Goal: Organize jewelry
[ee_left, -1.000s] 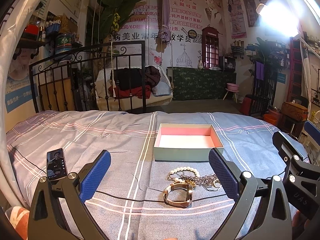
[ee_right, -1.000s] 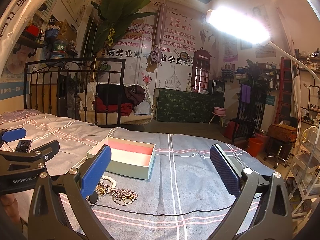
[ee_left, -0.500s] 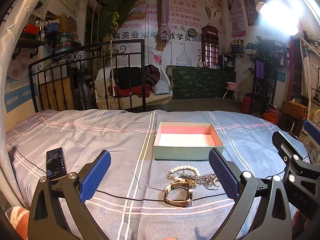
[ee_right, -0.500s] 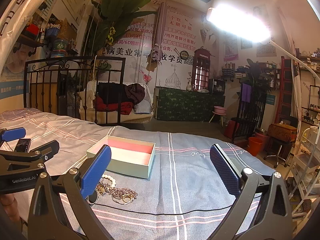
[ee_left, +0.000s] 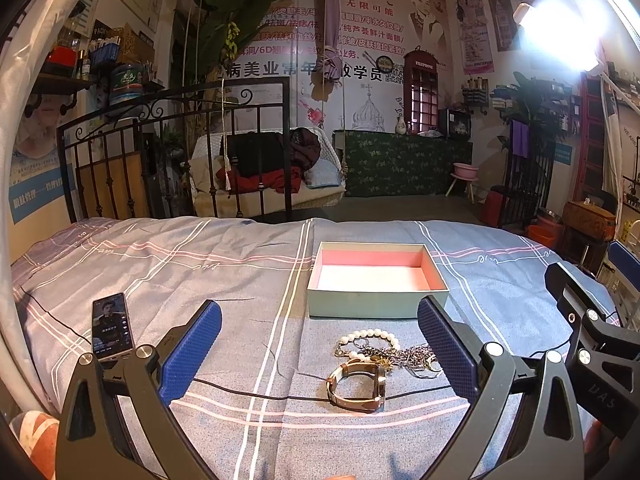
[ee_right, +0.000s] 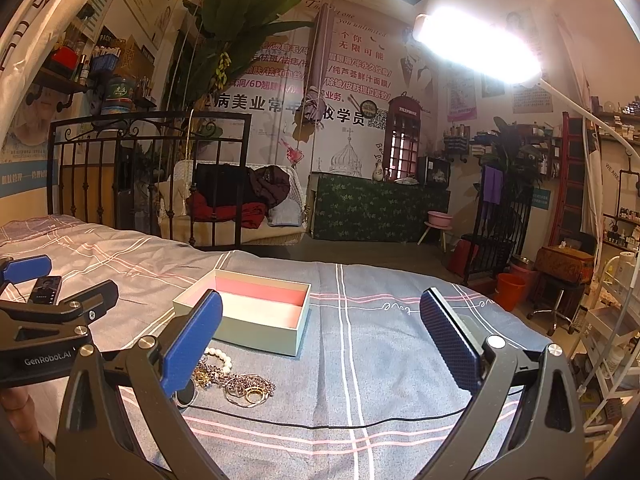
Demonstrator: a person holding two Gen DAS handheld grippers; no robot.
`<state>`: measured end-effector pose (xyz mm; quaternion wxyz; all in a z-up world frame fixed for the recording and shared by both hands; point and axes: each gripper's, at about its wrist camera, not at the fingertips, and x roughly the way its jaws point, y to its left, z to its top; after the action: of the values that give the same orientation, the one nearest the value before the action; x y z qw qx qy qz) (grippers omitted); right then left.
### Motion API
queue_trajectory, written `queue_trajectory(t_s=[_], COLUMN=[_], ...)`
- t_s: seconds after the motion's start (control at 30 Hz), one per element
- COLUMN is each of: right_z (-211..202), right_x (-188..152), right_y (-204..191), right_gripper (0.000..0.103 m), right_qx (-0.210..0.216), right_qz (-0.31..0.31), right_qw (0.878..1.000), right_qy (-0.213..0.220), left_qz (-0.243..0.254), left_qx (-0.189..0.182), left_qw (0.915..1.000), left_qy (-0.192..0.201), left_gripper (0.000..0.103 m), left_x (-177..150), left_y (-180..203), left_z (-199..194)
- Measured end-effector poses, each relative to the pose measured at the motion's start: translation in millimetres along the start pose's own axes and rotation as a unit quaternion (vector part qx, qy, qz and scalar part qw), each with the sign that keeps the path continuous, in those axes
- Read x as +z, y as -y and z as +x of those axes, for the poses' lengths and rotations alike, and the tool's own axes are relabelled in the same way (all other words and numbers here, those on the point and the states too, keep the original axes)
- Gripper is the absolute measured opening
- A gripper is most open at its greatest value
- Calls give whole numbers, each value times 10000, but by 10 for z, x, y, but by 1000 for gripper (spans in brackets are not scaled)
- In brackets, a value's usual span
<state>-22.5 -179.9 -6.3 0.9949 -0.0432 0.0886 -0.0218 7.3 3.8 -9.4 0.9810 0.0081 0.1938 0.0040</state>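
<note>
An open pale green box point(ee_left: 376, 298) with a pink and white inside sits on the bed; it also shows in the right wrist view point(ee_right: 256, 330). In front of it lies a jewelry pile: a pearl bracelet point(ee_left: 370, 334), tangled chains point(ee_left: 412, 356) and a gold bangle watch point(ee_left: 356, 386). In the right wrist view the chains and rings point(ee_right: 244, 388) lie beside the left finger. My left gripper point(ee_left: 320, 352) is open and empty, just short of the pile. My right gripper point(ee_right: 320, 336) is open and empty, to the right of the pile.
A phone point(ee_left: 111, 330) lies on the bed at the left. A thin black cable point(ee_left: 260, 394) runs across the grey striped bedspread point(ee_left: 200, 272) in front of the jewelry. A black iron bed frame point(ee_left: 180, 152) stands at the far edge.
Both views have shifted only slightly. The jewelry, the box and both grippers stand much as before.
</note>
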Motion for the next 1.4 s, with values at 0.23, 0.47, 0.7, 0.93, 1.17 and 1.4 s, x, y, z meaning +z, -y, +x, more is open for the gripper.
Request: queue_trajectory(t_s=[0.23,0.47,0.7,0.93,1.17,1.4], right_z=[13,101,224,316,452,986], right_x=[-28,-48,-74,-62,-53,-347], right_y=[-11,-12,2,9,-43,-53], right_gripper=[97,97,97,97,97,97], right_qx=[12,46,69,42,198,717], right_qz=[-22,-36,-29,-26,-193,-510], right_qw=[10000,10000,9998,9996,9971,9728], right_qy=[-8,-72,-188,-269,-714,-2141], left_qz=[-38,-54,-20,-14,-29,539], left_qx=[7,37,86,84,-173,-733], left_qw=[10000,10000,9999,9998,9971,9712], left_qy=[-18,-44,-127,-188,-746,-2203], left_gripper=[97,97,97,97,97,97], left_x=[-11,14,39,61,29,-431], left_y=[-6,-25,-7,-17,-85,-39], left_z=[24,53,132,174,330,790])
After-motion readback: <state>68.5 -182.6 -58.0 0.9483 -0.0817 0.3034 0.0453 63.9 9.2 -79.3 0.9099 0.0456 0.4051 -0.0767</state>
